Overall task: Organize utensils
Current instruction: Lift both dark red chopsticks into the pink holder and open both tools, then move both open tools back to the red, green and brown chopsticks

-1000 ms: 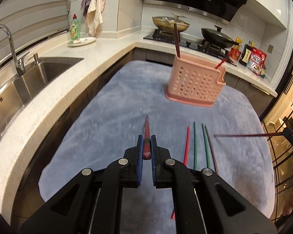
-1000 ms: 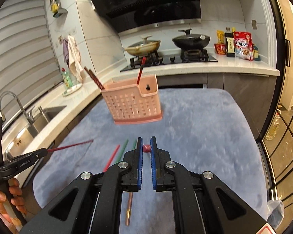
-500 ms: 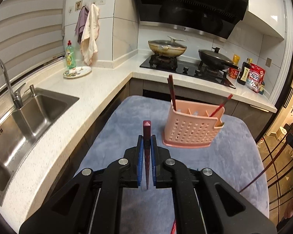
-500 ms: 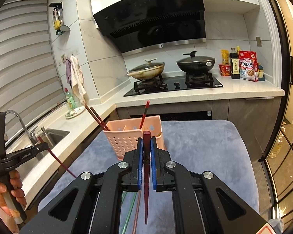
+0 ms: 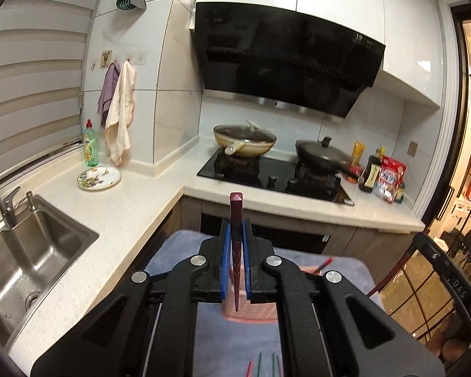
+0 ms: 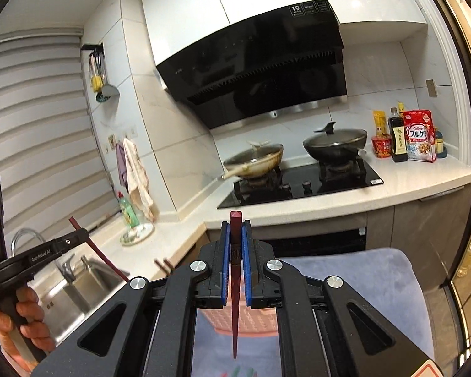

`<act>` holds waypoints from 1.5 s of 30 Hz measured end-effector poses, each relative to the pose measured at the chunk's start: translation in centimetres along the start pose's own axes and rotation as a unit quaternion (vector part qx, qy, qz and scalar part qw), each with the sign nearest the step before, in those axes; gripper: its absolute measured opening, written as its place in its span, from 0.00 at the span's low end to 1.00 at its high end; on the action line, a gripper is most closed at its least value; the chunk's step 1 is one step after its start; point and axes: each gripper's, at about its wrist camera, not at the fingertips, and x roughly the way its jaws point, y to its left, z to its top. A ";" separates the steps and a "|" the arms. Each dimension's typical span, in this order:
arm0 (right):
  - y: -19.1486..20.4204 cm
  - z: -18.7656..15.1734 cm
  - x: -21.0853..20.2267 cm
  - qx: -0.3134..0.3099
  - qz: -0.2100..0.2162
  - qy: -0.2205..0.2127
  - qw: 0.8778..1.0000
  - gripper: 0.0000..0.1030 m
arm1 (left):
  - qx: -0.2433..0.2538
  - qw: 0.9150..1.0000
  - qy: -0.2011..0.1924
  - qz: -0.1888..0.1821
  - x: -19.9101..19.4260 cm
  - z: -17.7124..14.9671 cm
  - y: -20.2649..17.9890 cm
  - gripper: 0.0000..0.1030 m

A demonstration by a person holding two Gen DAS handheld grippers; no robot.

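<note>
Over the table (image 6: 376,270), with its soft grey-blue cloth, your pink perforated plastic basket (image 6: 254,320) sits below both tongs. Your left tongs (image 5: 236,257) are clamped nearly shut on a dark red chopstick (image 5: 235,251), a slim tapered stick standing upright, blunt end up, tip down toward the basket. Your right tongs (image 6: 235,257) pinch another chopstick (image 6: 235,282) the same way, upright, tip down.

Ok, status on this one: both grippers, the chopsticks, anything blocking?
Left gripper shut on dark red chopstick. Right gripper shut on its own red chopstick. Pink utensil basket below, partly hidden. Nothing blocking.
</note>
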 end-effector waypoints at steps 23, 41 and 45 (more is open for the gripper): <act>-1.3 -2.6 12.2 -0.009 -0.015 0.046 0.999 0.07 | 0.012 0.999 0.052 -0.009 11.6 -2.5 -2.0 0.07; -0.3 -3.9 7.6 -0.032 -0.013 0.049 0.998 0.12 | 0.028 0.998 0.050 0.027 8.2 -5.1 -1.6 0.34; 0.3 -4.8 4.4 -0.031 0.001 0.058 0.998 0.12 | 0.041 0.997 0.050 0.042 6.0 -5.9 -1.8 0.34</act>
